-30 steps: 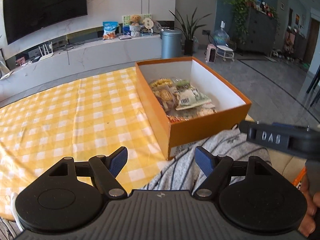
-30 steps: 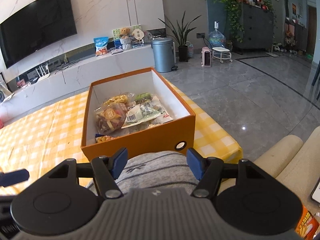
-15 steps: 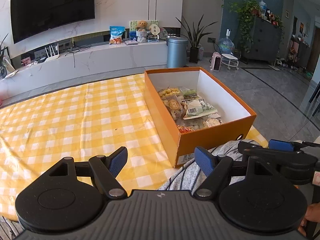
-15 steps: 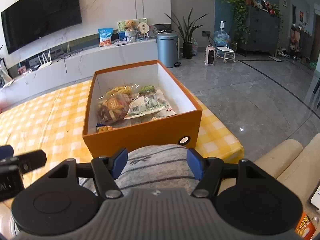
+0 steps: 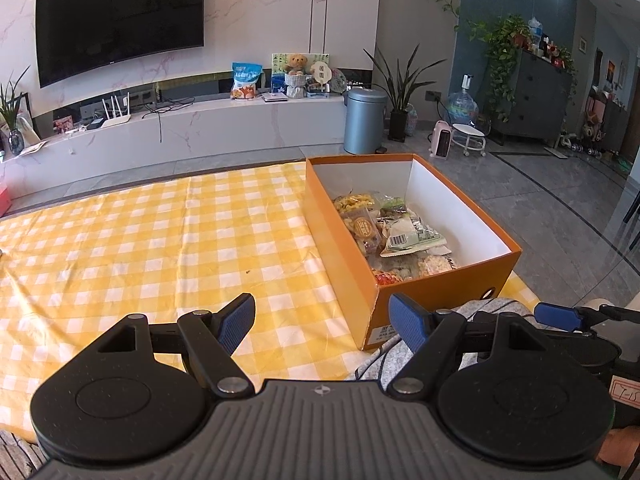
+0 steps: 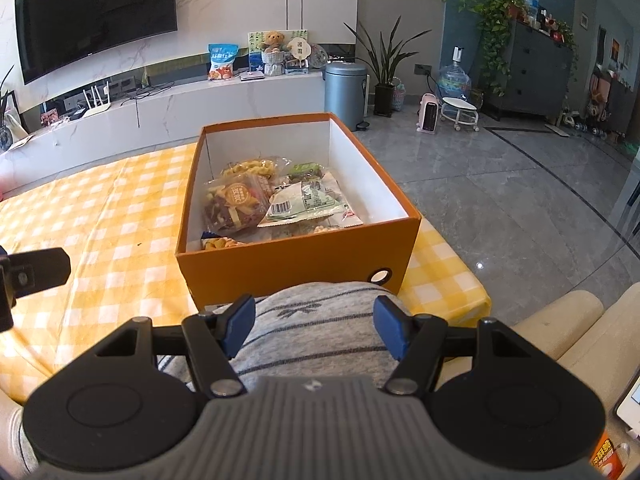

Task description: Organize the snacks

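On the yellow checked cloth (image 5: 160, 248) sits your orange box (image 6: 296, 258), with the snack bags (image 6: 256, 200) already inside. Your left gripper (image 5: 322, 320) and right gripper (image 6: 314, 326) both stand apart and hold nothing. It looks like you are almost done. Next, look for any snack left outside.

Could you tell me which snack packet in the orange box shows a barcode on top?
The white-and-green packet, lying on top beside the clear packet with the round orange label.
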The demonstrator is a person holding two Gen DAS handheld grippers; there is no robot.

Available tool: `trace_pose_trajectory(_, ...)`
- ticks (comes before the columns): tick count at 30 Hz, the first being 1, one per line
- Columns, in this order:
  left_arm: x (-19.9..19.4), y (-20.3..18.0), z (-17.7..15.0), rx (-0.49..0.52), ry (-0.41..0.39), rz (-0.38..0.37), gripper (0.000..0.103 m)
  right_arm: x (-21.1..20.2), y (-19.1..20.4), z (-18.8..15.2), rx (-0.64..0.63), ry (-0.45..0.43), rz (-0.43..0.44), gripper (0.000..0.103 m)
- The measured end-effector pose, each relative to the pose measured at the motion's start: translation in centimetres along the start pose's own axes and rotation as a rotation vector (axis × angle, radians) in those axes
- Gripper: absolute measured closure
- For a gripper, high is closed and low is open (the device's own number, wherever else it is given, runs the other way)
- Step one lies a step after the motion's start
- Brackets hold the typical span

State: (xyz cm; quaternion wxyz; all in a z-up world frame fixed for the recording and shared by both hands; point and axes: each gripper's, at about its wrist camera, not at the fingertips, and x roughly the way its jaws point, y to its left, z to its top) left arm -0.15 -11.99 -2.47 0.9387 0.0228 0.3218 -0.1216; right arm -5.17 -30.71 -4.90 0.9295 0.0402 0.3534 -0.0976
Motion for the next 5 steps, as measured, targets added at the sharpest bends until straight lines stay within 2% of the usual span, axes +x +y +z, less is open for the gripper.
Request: trace_pose_trajectory(5, -0.27, 0.38, 0.19, -0.003, -0.016, 0.013, 0.013, -0.26, 0.57, -0.04, -0.017, -0.008, 0.016, 0.038)
